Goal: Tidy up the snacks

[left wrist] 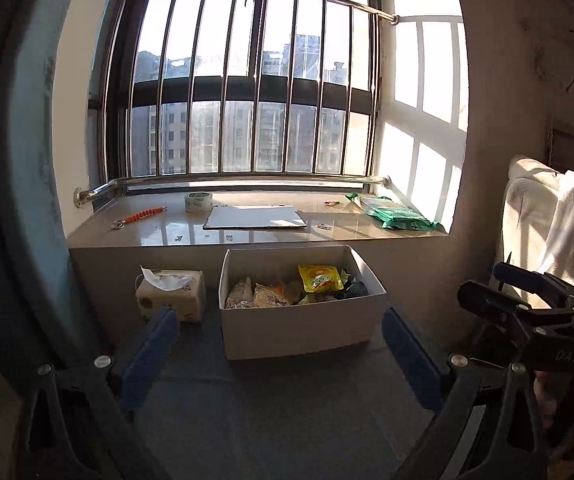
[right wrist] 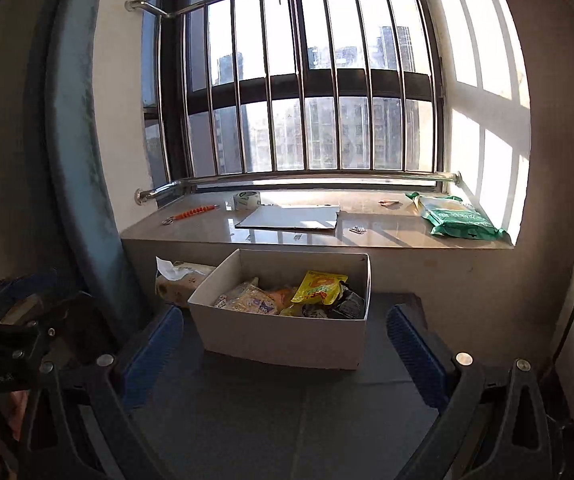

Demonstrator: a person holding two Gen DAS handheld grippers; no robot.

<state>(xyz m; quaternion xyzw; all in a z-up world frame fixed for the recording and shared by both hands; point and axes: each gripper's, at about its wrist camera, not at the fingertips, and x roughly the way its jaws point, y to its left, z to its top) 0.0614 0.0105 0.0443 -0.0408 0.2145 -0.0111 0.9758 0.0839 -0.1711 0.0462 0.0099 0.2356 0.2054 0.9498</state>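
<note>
White cardboard box at the table's far edge already holds our snacks; both grippers, left and right, hover open and empty, so little seems left.

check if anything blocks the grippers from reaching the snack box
Nothing visible does. The left gripper and right gripper are both open, with only bare dark mat before the open-topped snack box. The tissue pack sits off to its left.
</note>
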